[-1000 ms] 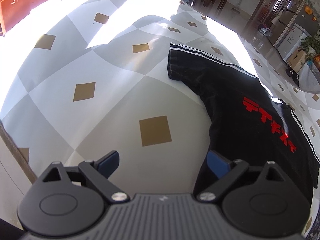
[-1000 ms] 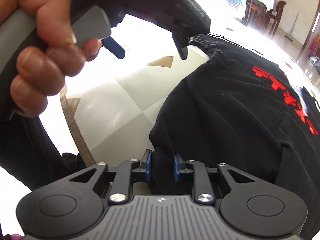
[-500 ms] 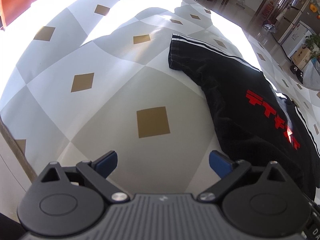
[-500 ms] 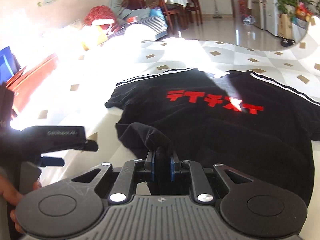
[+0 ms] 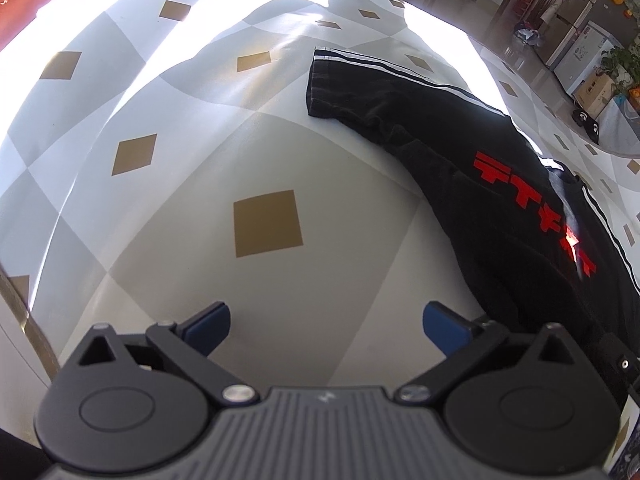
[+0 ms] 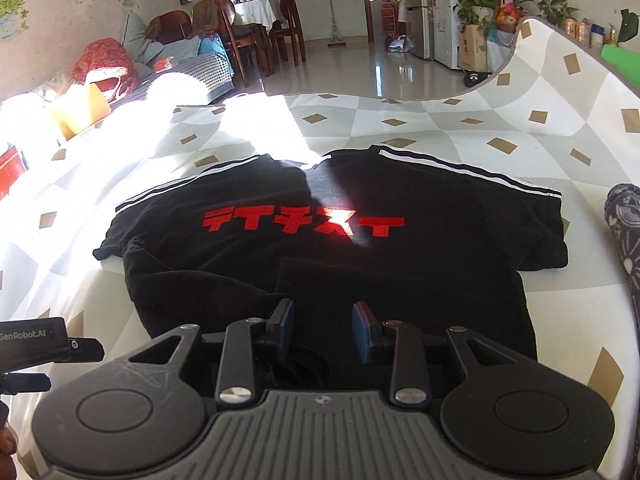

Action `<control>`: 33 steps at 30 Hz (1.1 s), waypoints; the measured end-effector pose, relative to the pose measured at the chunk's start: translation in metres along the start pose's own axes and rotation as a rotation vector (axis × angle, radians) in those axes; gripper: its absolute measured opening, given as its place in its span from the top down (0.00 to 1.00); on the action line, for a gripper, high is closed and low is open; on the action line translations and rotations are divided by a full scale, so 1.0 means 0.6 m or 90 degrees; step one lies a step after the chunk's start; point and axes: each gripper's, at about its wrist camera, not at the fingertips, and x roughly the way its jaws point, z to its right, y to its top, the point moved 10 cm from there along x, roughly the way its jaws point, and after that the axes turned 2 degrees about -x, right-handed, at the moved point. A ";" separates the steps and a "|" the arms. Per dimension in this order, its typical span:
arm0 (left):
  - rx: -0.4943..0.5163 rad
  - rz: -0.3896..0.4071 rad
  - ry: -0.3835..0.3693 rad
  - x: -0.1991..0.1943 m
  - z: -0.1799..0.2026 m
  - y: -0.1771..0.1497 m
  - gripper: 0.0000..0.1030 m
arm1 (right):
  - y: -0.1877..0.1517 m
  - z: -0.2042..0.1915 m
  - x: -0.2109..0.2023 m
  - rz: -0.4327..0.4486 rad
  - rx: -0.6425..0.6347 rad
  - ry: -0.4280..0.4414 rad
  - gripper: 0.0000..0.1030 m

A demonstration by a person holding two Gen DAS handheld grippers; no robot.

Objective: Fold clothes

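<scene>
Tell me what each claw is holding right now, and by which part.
Nothing is held. The left claw is open over the bare tablecloth; the right claw is open above the black T-shirt's hem, gripping no fabric.

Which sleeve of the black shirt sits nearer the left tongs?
The sleeve on the sunlit side, beside the start of the red lettering; the other sleeve lies by the patterned fabric.

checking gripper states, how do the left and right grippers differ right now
The left gripper is spread wide over bare checkered tablecloth; the right gripper is open more narrowly. The left sits beside the black t-shirt; the right sits over its hem. Both hold nothing.
</scene>
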 end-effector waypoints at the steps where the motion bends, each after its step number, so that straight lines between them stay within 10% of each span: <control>1: 0.000 -0.001 0.000 0.001 0.002 0.000 0.00 | 0.003 0.002 -0.003 0.005 -0.003 -0.001 0.70; 25: 0.000 0.000 0.011 0.015 0.025 0.003 0.00 | -0.021 -0.091 -0.056 0.073 -0.272 0.110 0.68; 33: 0.004 -0.001 0.007 0.017 0.030 0.005 0.00 | -0.031 -0.097 -0.024 0.077 -0.373 0.047 0.69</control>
